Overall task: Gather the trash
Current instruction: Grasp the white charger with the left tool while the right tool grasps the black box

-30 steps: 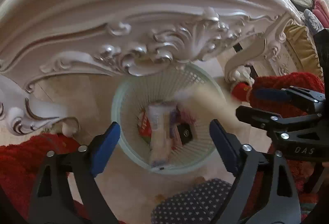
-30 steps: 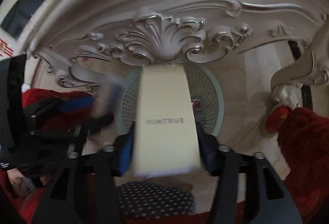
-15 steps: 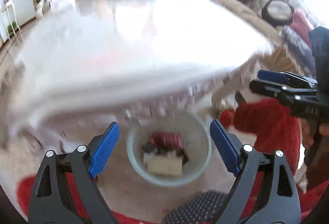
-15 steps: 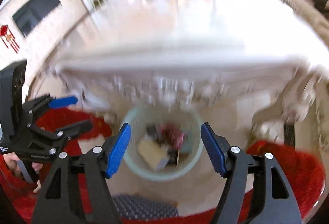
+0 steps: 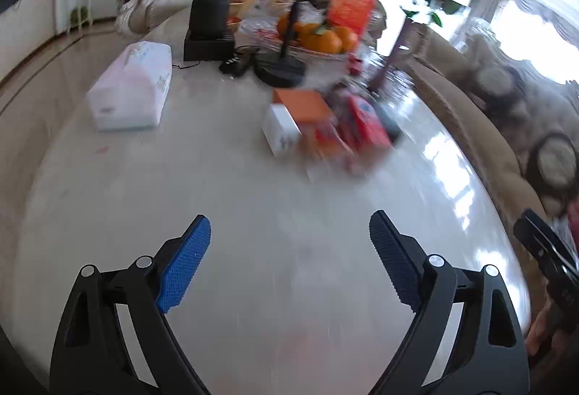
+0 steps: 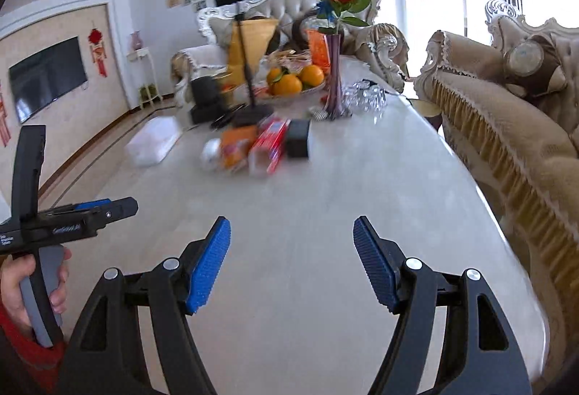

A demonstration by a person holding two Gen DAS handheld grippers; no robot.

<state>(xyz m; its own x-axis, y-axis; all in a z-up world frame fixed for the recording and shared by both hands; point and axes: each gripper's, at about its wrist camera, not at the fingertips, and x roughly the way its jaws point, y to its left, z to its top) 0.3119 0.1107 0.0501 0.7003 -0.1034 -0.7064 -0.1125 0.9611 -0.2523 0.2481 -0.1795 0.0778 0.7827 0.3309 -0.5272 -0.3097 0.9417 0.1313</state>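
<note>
A blurred pile of trash lies on the pale table (image 5: 253,214), past its middle. The left wrist view shows an orange and white box (image 5: 289,120) and red packets (image 5: 362,127). From the right wrist the same pile appears as an orange box (image 6: 235,145), a red carton (image 6: 269,145) and a black box (image 6: 298,138). My left gripper (image 5: 289,225) hangs open above bare tabletop, well short of the pile. My right gripper (image 6: 292,225) is open too, with nothing between its blue pads. A hand holds the left gripper (image 6: 90,210) at the left edge of the right wrist view.
A white tissue pack (image 5: 132,87) lies at the left. Behind the pile stand a black pole stand (image 5: 278,69), a black speaker (image 5: 209,29), a bowl of oranges (image 5: 322,36), a vase of roses (image 6: 334,80) and drinking glasses (image 6: 365,98). A beige sofa (image 6: 506,127) runs along the right.
Both grippers rose from the basket under the table to above the tabletop. The cream box the right gripper held dropped into the basket, and its jaws now stand empty.
</note>
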